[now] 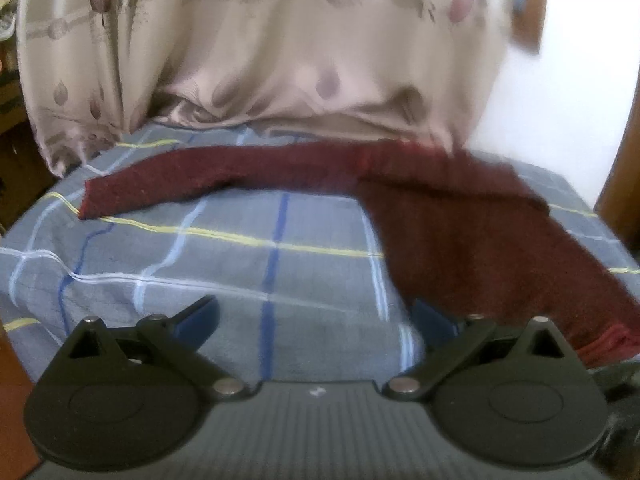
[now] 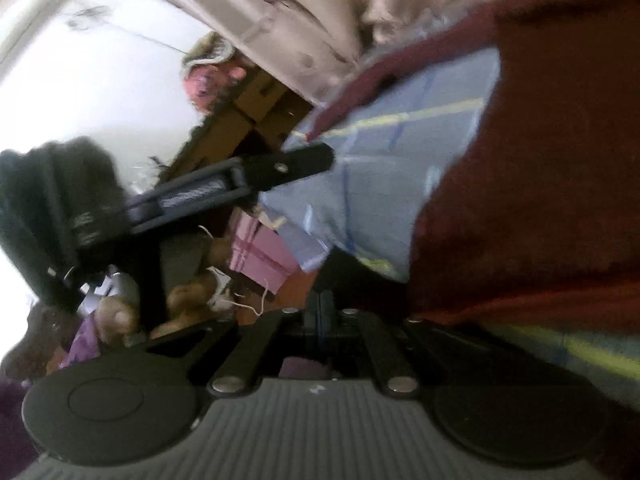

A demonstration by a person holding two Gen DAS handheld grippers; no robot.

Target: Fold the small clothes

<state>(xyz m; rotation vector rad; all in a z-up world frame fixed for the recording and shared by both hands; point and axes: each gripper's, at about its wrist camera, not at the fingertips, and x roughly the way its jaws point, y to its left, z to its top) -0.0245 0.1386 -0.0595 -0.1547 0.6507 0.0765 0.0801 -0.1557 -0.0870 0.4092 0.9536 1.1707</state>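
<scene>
- My left gripper (image 1: pixel 316 316) hangs low over the bed (image 1: pixel 240 272), jaws released wide, nothing between them.
- Its two blue-padded fingers (image 1: pixel 200 320) stand well apart at 6 o'clock in the left wrist view, above bare checked sheet (image 1: pixel 160 248).
- The sweater (image 1: pixel 460 232), dark red knit, lies flat on the sheet, its body from centre out to 4 o'clock.
- One sleeve (image 1: pixel 208 180) runs out from the body toward 9 o'clock, lying straight on the sheet, cuff at the far left.
- The sweater's ribbed hem (image 1: pixel 608 340) shows at 4 o'clock, just right of my left gripper's right finger; I cannot tell whether they touch.
- A beige patterned curtain (image 1: pixel 260 48) hangs behind the bed from 10 to 1 o'clock, its bottom edge resting on the sheet just behind the sleeve.
- My right gripper (image 2: pixel 320 312) is clenched, jaws fully together at 6 o'clock in the right wrist view, which is rolled and blurred.
- The pads meet just beside the sweater's hem (image 2: pixel 520 300); I cannot tell whether any knit is pinched between them.
- In that view the sweater (image 2: pixel 540 180) fills the side from 1 to 4 o'clock, with sheet (image 2: pixel 380 184) at centre.
- The left gripper (image 2: pixel 280 168) shows there as a dark bar at 9 to 10 o'clock, over the bed's edge.
- Clutter (image 2: pixel 256 256) sits on the floor beside the bed, at 7 o'clock; too blurred to name.
</scene>
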